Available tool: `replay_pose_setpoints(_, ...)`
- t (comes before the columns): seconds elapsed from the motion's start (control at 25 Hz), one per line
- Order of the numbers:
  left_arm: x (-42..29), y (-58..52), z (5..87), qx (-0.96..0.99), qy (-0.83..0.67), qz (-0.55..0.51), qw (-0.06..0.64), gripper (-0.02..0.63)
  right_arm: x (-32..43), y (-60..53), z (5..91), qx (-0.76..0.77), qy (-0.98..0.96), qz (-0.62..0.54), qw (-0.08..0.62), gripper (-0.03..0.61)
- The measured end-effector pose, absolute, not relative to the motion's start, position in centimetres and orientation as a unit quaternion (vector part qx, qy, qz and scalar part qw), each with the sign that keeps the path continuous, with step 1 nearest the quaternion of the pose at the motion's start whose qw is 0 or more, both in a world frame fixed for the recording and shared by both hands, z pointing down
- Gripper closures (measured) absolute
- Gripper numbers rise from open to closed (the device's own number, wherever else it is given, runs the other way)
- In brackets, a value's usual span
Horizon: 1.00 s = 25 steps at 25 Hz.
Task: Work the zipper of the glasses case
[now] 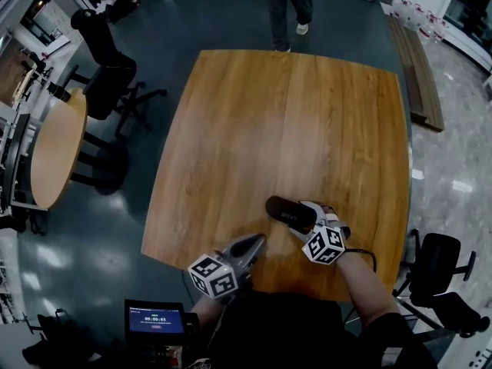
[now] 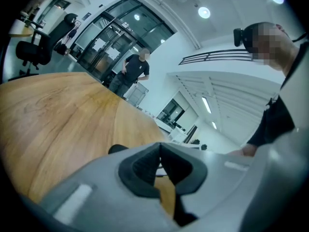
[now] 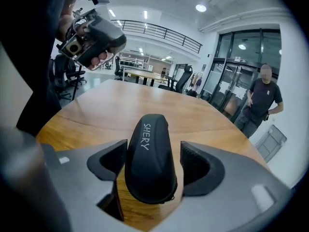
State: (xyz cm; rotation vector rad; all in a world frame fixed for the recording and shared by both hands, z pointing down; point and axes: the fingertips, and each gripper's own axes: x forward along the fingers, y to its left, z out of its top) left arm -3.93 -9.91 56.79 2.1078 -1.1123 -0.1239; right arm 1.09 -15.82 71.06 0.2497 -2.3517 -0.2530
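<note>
A black zip-up glasses case [image 1: 289, 211] printed with "SHERY" lies on the wooden table [image 1: 277, 129] near its front edge. In the right gripper view the case [image 3: 148, 158] points away from me, its near end lying between the jaws. My right gripper [image 3: 153, 151] is open around it, with a gap showing on the right side. In the head view the right gripper [image 1: 310, 215] reaches the case from the right. My left gripper [image 1: 255, 243] hovers just left of the case and nearer me, shut with nothing in it [image 2: 160, 149].
A person [image 1: 288, 6] stands at the table's far edge. Black office chairs [image 1: 108, 68] and a round table [image 1: 58, 156] are at the left, another chair [image 1: 438, 271] at the right. A small screen [image 1: 156, 320] sits below the front edge.
</note>
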Motion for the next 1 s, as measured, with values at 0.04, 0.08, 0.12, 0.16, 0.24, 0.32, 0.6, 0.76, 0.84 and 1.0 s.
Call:
replay_pose_setpoints(0.04,-4.0,-10.1,56.8,0.821,-0.433,-0.050,0.369,0.611,0.9,-15.8,71.7,0.088,-0.914,-0.103,0.381,0.241)
replay_pose_setpoints(0.08,-4.0,-10.2,56.7,0.820,-0.433,-0.051,0.370,0.611,0.7,-15.9,72.2,0.080,-0.911,-0.106,0.390,0.241)
replay_pose_setpoints(0.12,-4.0,-10.3,56.7,0.820,-0.433,-0.053,0.371,0.611,0.7,-16.0,72.6,0.075,-0.909,-0.108,0.396,0.242)
replay_pose_setpoints(0.16,-4.1,-10.5,56.8,0.819,-0.434,-0.054,0.372,0.611,0.7,-16.1,73.0,0.073,-0.907,-0.109,0.400,0.253)
replay_pose_setpoints(0.24,-4.5,-10.7,56.9,0.818,-0.433,-0.054,0.374,0.611,0.5,-16.3,73.2,0.070,-0.907,-0.105,0.402,0.256)
replay_pose_setpoints(0.32,-5.1,-10.6,57.1,0.818,-0.434,-0.049,0.374,0.611,0.2,-16.1,73.4,0.065,-0.908,-0.096,0.402,0.259)
replay_pose_setpoints(0.6,-8.4,-12.8,56.5,0.828,-0.441,-0.038,0.346,0.611,0.5,-17.4,70.2,0.120,-0.933,0.000,0.341,0.267)
replay_pose_setpoints(0.76,-9.8,-15.0,55.5,0.851,-0.415,-0.019,0.322,0.611,1.4,-18.1,64.7,0.135,-0.950,0.004,0.280,0.268)
replay_pose_setpoints(0.84,-10.0,-16.2,54.5,0.867,-0.391,-0.007,0.308,0.611,1.7,-17.8,61.8,0.125,-0.955,-0.026,0.268,0.270)
replay_pose_setpoints(1.0,-9.4,-18.0,52.3,0.907,-0.320,0.034,0.271,0.604,2.3,-15.3,57.5,0.064,-0.937,-0.149,0.309,0.272)
